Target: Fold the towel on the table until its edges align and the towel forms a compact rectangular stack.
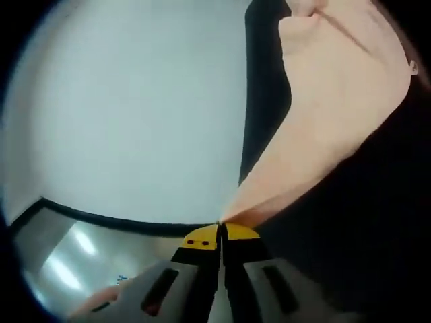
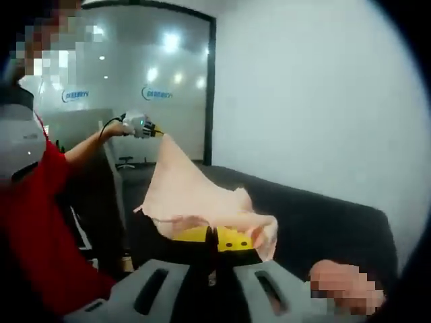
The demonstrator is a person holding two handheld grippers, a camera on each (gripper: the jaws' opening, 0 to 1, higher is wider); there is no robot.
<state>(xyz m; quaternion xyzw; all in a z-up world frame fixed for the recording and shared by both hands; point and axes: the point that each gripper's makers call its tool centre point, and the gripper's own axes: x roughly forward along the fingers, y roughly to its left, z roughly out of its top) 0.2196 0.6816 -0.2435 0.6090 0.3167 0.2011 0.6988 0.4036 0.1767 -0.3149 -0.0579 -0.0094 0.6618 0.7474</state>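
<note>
A peach-pink towel (image 2: 185, 192) hangs stretched in the air between both grippers. In the left gripper view the towel (image 1: 323, 108) rises up and to the right from my left gripper (image 1: 219, 232), whose yellow-tipped jaws are shut on one corner. In the right gripper view that same left gripper (image 2: 145, 126) is held high in a person's hand, with the towel corner in it. My right gripper (image 2: 215, 240) is low in front, its yellow tips pressed together on a bunched edge of the towel.
A black surface (image 2: 323, 215) lies below and behind the towel. A person in a red top (image 2: 34, 222) stands at the left. A white wall (image 2: 316, 87) and a glass partition (image 2: 135, 87) with logos are behind. A hand (image 2: 340, 282) shows at the lower right.
</note>
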